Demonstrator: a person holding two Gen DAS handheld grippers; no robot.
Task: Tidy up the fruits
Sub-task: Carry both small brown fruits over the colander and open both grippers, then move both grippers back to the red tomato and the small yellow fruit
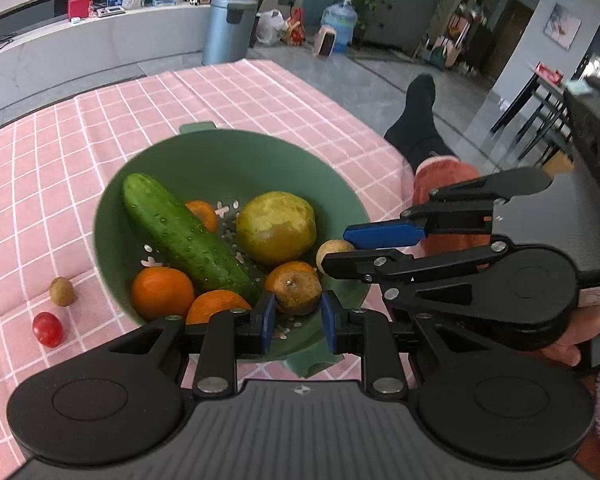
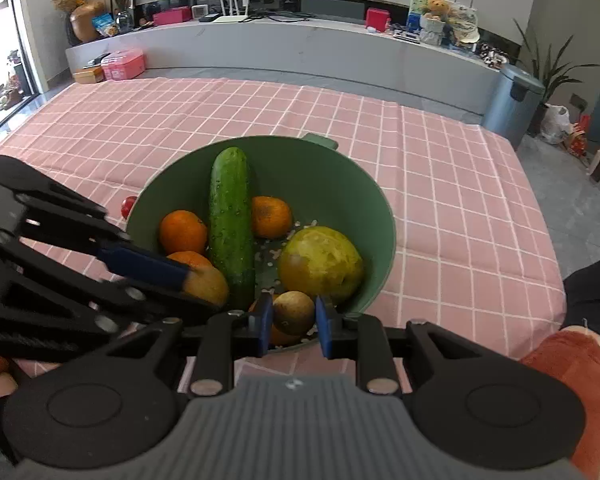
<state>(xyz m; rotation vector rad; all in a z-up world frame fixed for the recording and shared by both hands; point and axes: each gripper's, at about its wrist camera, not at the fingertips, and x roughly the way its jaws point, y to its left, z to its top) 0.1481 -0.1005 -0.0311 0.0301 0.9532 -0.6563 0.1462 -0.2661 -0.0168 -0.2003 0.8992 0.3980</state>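
Both hand-held grippers, left (image 1: 298, 316) and right (image 2: 291, 318), each pinch a small brownish round fruit over the green plastic colander (image 2: 356, 184), where a long green cucumber (image 2: 230, 228) points toward the far rim.

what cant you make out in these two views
- Cherry tomato, right wrist view: mostly behind the green colander's rim.
- Orange under the brown fruit in the right gripper: mostly covered.
- Shelf items, both views: too small to identify.

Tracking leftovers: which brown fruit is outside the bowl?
The brown fruit on the cloth beside the tomato; the others are at the left gripper and right gripper, over the bowl.
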